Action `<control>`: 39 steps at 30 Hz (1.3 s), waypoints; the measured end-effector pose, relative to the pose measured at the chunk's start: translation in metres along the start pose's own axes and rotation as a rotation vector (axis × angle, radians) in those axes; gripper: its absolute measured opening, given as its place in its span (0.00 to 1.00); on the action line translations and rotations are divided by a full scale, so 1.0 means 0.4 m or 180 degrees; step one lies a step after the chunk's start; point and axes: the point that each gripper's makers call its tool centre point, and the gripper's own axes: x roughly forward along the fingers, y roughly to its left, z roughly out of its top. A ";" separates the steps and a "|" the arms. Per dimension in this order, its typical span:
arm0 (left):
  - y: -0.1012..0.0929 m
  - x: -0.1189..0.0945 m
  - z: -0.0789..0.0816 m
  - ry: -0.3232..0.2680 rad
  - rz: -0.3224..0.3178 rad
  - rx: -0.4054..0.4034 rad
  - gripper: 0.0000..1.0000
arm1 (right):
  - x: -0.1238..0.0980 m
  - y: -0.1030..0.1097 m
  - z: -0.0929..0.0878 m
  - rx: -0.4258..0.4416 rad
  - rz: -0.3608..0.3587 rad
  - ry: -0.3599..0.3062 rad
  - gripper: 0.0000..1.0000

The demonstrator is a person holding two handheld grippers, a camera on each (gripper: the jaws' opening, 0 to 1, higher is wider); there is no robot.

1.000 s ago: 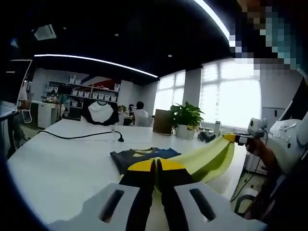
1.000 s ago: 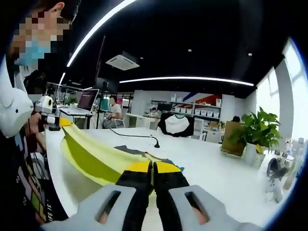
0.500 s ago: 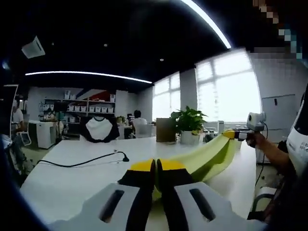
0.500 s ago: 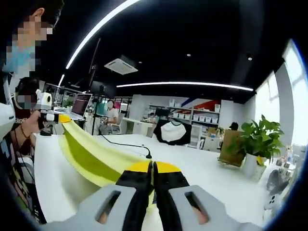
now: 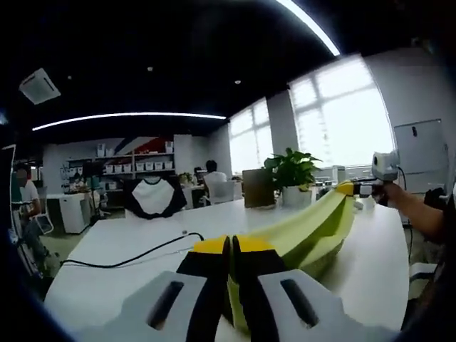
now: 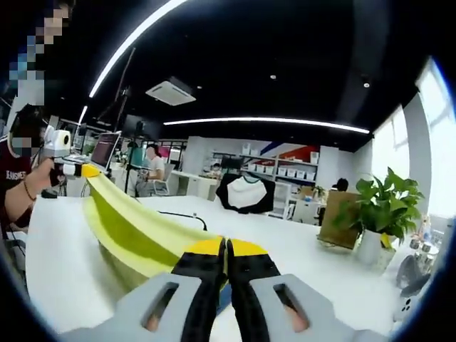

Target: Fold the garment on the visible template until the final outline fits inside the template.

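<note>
Garment (image 5: 313,228): smooth yellow-green cloth stretched taut, both grippers' fingers (image 5: 214,267) clamped on it.

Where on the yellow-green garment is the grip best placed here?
At its two ends, as now: the left hand-held gripper and right hand-held gripper are each shut on an end of the yellow-green garment, stretching it as a band above the white table, so each comes in edge-on from outside.
</note>
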 end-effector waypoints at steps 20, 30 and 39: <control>0.099 0.190 -0.196 0.0576 0.0038 0.0084 0.03 | 0.199 -0.082 -0.188 0.0081 -0.0098 0.0585 0.00; 0.136 0.245 -0.348 0.1016 0.0032 -0.0004 0.03 | 0.282 -0.085 -0.328 0.0089 0.0014 0.1013 0.00; 0.150 0.263 -0.432 0.1281 -0.0001 -0.0019 0.02 | 0.304 -0.082 -0.416 0.0063 0.0096 0.1269 0.00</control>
